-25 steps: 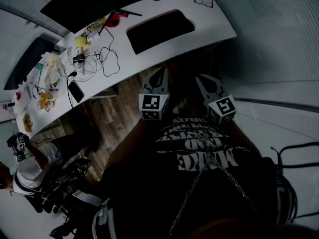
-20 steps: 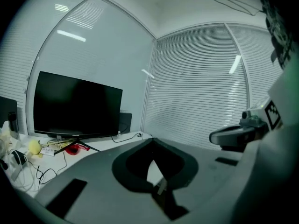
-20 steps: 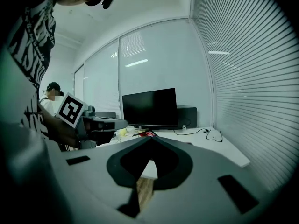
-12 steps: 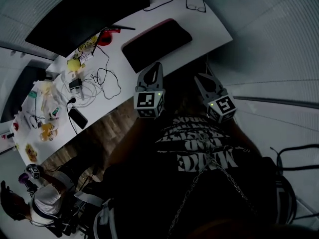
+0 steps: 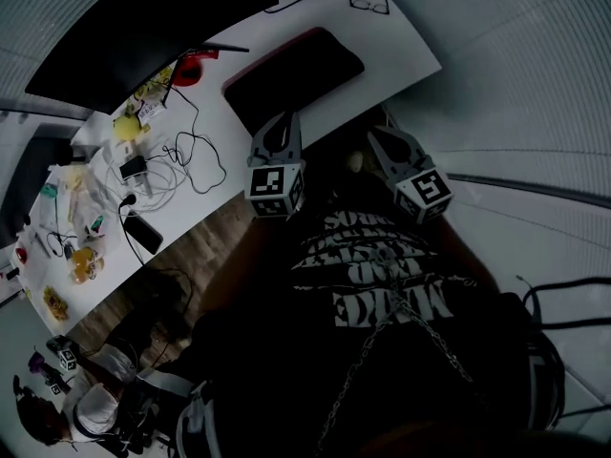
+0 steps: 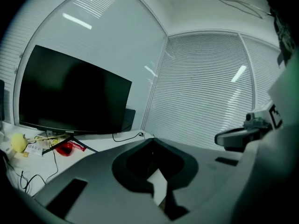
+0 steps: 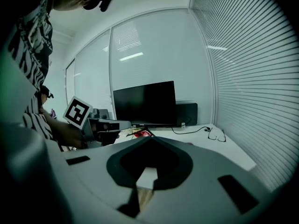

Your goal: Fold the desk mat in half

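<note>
While the dark desk mat [image 5: 294,76] lies flat near the right end of the white surface [image 5: 406,46], the left gripper [image 5: 284,122] and right gripper [image 5: 379,135] hang at the near edge, apart from the mat, each with its jaws pressed together on nothing. A black monitor [image 5: 124,36] stands behind the mat, glasses [image 5: 368,6] lie at the far corner, and tangled cables [image 5: 191,151], a phone [image 5: 143,234] and small clutter crowd the left end. Slatted blinds [image 5: 516,74] wall the room. Only the head view shows the mat and a seated person [image 5: 91,408] at lower left; the left gripper view catches the monitor [image 6: 70,94] upright against glass panels.
</note>
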### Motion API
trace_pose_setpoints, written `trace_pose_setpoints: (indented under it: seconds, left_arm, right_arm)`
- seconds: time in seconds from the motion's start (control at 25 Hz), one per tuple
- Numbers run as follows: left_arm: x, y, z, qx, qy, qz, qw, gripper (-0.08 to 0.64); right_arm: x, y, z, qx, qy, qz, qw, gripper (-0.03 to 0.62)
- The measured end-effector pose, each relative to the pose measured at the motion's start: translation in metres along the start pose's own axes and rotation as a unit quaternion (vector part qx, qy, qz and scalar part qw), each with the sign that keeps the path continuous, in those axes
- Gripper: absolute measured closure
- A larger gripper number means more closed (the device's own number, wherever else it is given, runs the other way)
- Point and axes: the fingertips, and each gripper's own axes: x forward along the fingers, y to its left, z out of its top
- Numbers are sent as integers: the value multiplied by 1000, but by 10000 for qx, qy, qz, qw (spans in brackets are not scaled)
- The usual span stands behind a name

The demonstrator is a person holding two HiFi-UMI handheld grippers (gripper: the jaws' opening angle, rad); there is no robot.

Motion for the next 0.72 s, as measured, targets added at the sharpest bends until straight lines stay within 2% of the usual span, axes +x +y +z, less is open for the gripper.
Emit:
trace_pose_setpoints:
  seconds: [0.24, 0.44, 0.72]
  left_arm:
    - [11, 40, -2, -164, 106, 514, 9985, 552]
    - [26, 67, -11, -260, 227, 1061, 9938, 552]
    - [75, 85, -30, -368, 533, 1517, 9863, 552]
  right_arm:
    - [51, -13, -8, 137, 251, 524, 9982, 592]
    - [95, -30, -8, -15, 282, 1136, 9931, 592]
    - [144, -92, -3, 308, 424, 1492, 9874, 592]
